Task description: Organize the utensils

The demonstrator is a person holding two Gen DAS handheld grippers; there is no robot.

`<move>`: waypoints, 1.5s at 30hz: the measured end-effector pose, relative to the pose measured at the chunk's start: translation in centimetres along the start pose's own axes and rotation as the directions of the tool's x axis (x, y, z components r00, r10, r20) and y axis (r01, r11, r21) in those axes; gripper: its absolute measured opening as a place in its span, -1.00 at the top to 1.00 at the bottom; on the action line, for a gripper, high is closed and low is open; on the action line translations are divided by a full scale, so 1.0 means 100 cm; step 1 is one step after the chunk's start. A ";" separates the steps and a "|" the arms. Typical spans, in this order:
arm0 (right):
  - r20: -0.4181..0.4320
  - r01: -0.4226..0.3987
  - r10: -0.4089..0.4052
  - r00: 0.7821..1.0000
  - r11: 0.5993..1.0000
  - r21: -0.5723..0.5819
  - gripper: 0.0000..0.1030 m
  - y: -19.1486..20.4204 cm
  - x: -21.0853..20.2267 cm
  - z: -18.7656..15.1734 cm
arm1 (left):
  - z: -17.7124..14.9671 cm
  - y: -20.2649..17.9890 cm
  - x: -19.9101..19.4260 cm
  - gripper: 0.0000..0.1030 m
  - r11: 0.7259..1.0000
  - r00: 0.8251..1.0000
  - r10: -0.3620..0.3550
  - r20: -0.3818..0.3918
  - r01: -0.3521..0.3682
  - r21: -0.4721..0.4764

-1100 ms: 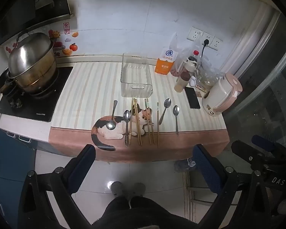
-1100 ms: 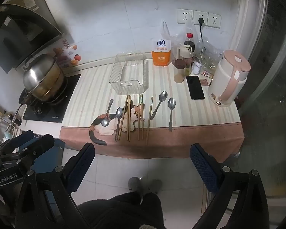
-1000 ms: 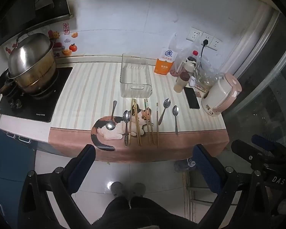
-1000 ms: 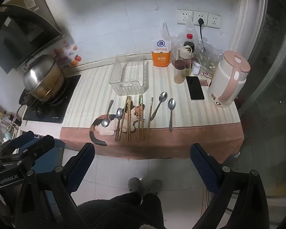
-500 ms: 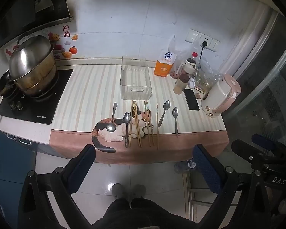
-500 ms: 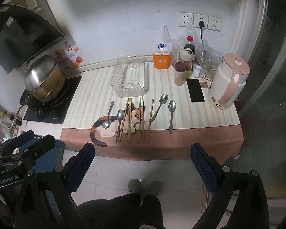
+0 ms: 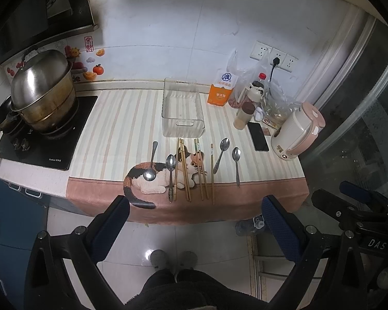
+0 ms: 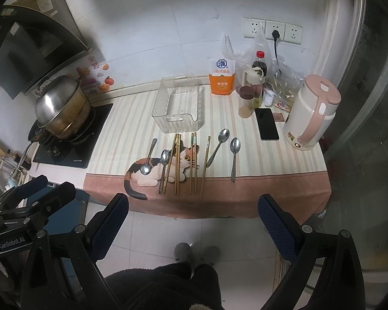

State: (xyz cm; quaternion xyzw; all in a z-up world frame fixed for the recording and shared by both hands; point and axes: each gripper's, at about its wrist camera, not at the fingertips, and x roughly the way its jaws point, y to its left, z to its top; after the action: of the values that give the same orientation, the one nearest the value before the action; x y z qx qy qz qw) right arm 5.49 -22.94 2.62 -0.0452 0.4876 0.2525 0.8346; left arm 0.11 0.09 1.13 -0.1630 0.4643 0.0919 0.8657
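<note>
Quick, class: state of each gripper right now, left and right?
Left gripper: jaws open, holding nothing, short of the counter.
Right gripper: jaws open, holding nothing, short of the counter.

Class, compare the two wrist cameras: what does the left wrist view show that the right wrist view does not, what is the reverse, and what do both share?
Only the left wrist view shows the right gripper at its right edge. Only the right wrist view shows the left gripper and a utensil rack at its left edge. Both share the clear bin, four spoons, chopsticks, pot, phone and kettle.
</note>
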 end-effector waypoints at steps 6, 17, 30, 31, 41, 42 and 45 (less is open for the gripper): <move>0.003 -0.001 0.001 1.000 1.000 0.001 -0.97 0.001 0.001 -0.002 | -0.001 -0.001 0.000 -1.00 1.000 1.000 0.002 0.002 -0.002 0.000; 0.006 -0.002 0.002 1.000 1.000 0.001 -0.96 0.002 0.001 -0.002 | 0.001 0.000 -0.001 -1.00 1.000 1.000 0.002 0.001 -0.002 0.003; 0.007 -0.001 0.001 1.000 1.000 0.001 -0.97 0.003 0.002 -0.001 | 0.006 0.000 0.002 -1.00 1.000 1.000 0.001 0.001 -0.001 0.010; 0.006 -0.002 0.002 1.000 1.000 0.001 -0.97 0.003 0.002 0.000 | 0.005 0.000 0.001 -1.00 1.000 1.000 0.002 0.001 -0.002 0.011; 0.006 -0.003 0.003 1.000 1.000 0.000 -0.96 0.006 0.002 0.002 | 0.006 -0.001 0.002 -1.00 1.000 1.000 0.003 0.001 -0.003 0.011; 0.006 -0.004 0.004 1.000 1.000 0.001 -0.96 0.005 0.002 0.001 | 0.006 -0.001 0.002 -1.00 1.000 1.000 0.002 0.001 -0.002 0.012; 0.009 -0.004 0.004 1.000 1.000 0.001 -0.96 0.005 0.002 0.000 | 0.008 -0.002 0.001 -1.00 1.000 1.000 0.001 0.001 -0.001 0.013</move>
State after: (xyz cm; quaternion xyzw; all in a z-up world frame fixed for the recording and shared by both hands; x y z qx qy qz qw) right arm 5.38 -22.46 2.55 -0.0426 0.4839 0.2541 0.8363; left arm 0.85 0.21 1.52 -0.1570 0.4643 0.0894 0.8670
